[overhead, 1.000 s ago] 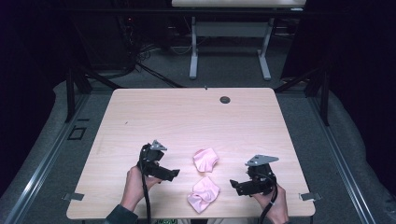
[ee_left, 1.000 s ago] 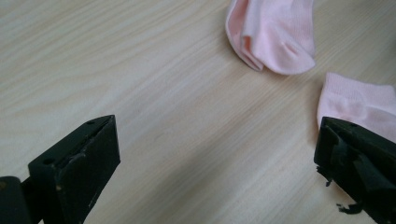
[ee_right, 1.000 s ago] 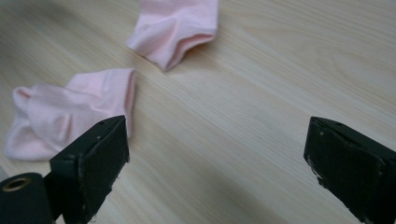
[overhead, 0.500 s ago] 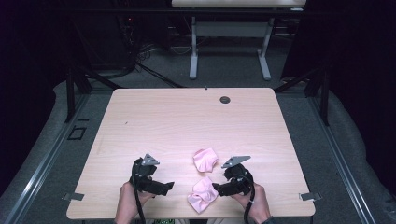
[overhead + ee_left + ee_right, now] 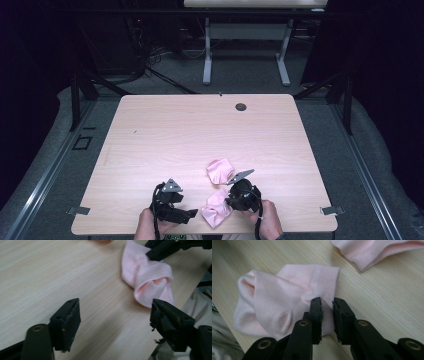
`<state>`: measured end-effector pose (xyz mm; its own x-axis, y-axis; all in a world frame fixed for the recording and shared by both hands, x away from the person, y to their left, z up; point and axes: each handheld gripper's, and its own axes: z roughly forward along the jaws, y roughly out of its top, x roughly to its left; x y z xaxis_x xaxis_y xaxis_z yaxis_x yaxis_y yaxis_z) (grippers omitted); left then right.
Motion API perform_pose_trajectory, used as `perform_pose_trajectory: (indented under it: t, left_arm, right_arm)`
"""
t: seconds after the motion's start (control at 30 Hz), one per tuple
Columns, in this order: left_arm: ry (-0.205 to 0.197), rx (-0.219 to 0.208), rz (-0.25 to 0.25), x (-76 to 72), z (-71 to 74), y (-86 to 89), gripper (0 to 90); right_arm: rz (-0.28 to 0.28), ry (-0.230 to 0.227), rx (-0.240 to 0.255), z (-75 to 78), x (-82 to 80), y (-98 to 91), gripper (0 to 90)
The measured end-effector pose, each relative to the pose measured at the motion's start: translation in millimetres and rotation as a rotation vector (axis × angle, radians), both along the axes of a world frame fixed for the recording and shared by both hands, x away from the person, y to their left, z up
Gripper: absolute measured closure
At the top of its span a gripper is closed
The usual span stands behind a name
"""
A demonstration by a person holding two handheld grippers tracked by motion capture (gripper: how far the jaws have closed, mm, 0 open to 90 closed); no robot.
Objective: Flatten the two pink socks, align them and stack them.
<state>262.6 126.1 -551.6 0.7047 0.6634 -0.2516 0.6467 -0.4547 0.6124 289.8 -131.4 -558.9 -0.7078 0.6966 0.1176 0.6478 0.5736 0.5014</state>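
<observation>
Two pink socks lie on the wooden table (image 5: 200, 130). The near sock (image 5: 215, 210) (image 5: 147, 277) (image 5: 282, 297) is crumpled by the front edge, and the far sock (image 5: 220, 171) (image 5: 374, 252) lies just behind it. My right gripper (image 5: 229, 202) (image 5: 327, 306) has just been closing its jaws on the near sock's edge, and a fold of fabric is pinched between them. Left of that sock, my left gripper (image 5: 192, 215) (image 5: 115, 312) is open; its jaws have just been narrowing over bare wood. The sock's end lies just beyond its right jaw.
The table's front edge (image 5: 200, 232) runs right under both hands. A dark round grommet (image 5: 241, 107) sits near the far edge. Metal brackets (image 5: 330, 210) stick out at the front corners. Another table's legs (image 5: 207, 60) stand on the floor beyond.
Both grippers have moved inward and down toward the near sock. The right jaws have closed onto its edge, and the left jaws have narrowed.
</observation>
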Motion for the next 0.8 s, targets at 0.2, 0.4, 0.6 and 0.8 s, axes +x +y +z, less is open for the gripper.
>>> perform_pose_trajectory:
  t: [0.2,0.4,0.6,0.8]
  left_arm:
    - [0.06,-0.037,-0.066,1.6,-7.1,-16.9,31.5]
    - [0.077,-0.034,-0.078,3.8,-11.6,-32.8,42.2]
    - [0.076,-0.024,-0.091,5.8,-15.0,-39.6,69.7]
    - [-0.005,0.03,-0.076,6.5,-6.7,-34.8,83.0]
  right_arm:
    - [-0.024,-0.01,0.012,-1.5,-2.0,-0.5,83.7]
    - [-0.038,-0.026,0.033,-3.4,-4.6,-1.7,84.5]
    - [-0.048,-0.036,0.063,-1.5,-7.0,-2.6,84.9]
    - [-0.052,-0.062,0.093,10.3,-9.9,-4.5,85.1]
